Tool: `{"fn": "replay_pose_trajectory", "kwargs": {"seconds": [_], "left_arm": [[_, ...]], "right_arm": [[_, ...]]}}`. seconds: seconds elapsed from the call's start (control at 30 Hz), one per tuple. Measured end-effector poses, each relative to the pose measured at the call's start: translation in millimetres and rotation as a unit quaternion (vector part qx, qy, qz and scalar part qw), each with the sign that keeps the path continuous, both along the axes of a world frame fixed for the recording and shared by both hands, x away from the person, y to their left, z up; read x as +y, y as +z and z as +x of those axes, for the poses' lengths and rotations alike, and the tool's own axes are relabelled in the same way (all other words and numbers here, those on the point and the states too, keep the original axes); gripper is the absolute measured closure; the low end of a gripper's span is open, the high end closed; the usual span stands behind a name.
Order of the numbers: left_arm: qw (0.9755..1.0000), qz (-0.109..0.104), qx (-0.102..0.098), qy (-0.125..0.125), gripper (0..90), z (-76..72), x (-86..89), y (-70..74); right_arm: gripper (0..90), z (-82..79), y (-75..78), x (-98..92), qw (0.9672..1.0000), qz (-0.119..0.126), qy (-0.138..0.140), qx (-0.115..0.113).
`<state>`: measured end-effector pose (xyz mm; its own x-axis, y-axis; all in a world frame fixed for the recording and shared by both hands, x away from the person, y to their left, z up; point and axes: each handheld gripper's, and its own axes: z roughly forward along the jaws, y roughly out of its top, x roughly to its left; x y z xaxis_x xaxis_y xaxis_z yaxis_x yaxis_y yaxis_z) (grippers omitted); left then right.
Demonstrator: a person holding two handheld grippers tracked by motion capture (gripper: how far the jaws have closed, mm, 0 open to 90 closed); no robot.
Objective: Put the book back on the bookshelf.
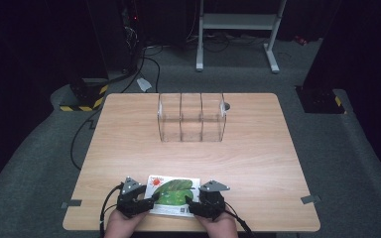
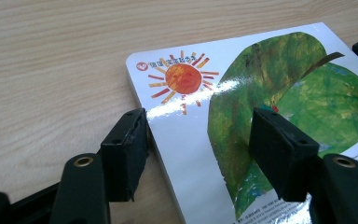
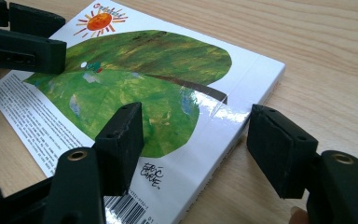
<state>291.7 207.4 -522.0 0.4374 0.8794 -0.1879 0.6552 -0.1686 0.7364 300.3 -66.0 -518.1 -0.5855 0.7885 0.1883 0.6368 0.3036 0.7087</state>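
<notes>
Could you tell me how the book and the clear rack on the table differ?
The book lies flat at the near edge, between the left gripper and the right gripper; the clear rack stands upright toward the far side, untouched. The book is printed with a green leaf and a sun; the rack is see-through with compartments. Both rest on the wooden table.

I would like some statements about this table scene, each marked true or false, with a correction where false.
1. The book lies flat near the person's edge of the table. True.
2. The left gripper is lifting the book. False: the book rests on the table.
3. The clear organizer holds several books. False: its compartments look empty.
4. The right gripper is at the book's right edge. True.
</notes>
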Motion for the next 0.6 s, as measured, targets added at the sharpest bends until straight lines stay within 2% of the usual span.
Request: {"fn": "replay_pose_trajectory", "kwargs": {"seconds": [0.17,0.6], "left_arm": [[1.0000,0.000,-0.004,-0.004,38.5,10.2,-8.1,-0.3],[0.9998,0.010,-0.014,-0.013,38.7,33.4,-32.2,0.2]], "right_arm": [[36.3,5.5,0.4,-6.5,0.9999,-0.001,-0.011,0.000],[37.8,22.4,-0.5,-24.5,0.9989,-0.004,-0.042,-0.020]]}}
